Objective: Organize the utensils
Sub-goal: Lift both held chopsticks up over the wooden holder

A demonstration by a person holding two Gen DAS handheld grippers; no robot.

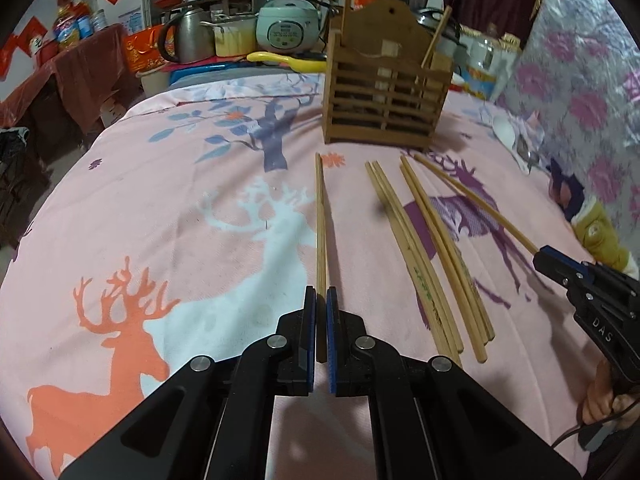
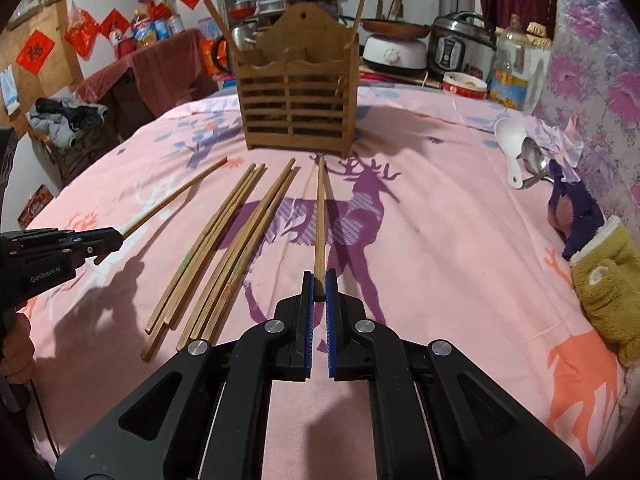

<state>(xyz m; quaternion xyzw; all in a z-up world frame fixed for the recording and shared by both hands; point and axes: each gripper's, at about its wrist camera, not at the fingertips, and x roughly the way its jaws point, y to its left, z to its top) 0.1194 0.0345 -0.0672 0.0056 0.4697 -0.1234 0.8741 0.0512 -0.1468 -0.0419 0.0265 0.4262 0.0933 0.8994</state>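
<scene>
Your left claw (image 1: pixel 321 292) is clamped on one long wooden chopstick (image 1: pixel 320 220). Its thick end sits between the blue pads, and the thin end points away from you toward the holder. Your right claw (image 2: pixel 319 276) is squeezed on another wooden chopstick (image 2: pixel 320 216) the same way, near end in the pads, far end pointing at the holder. In the left view you can see that right claw off to the side with its stick slanting out from it.

Between your two claws, two small bunches of loose wooden chopsticks (image 1: pixel 424 256) lie flat on the pink deer-print cloth (image 1: pixel 180 208) that covers the desk. They touch neither claw.

Farther back stands the brown slatted wooden utensil holder (image 2: pixel 298 104), upright, with sticks poking out of it. To its right, near the flowered wall, lie a white plastic spoon (image 2: pixel 510 140) and a shiny metal spoon (image 2: pixel 534 158), just beside each other.
</scene>
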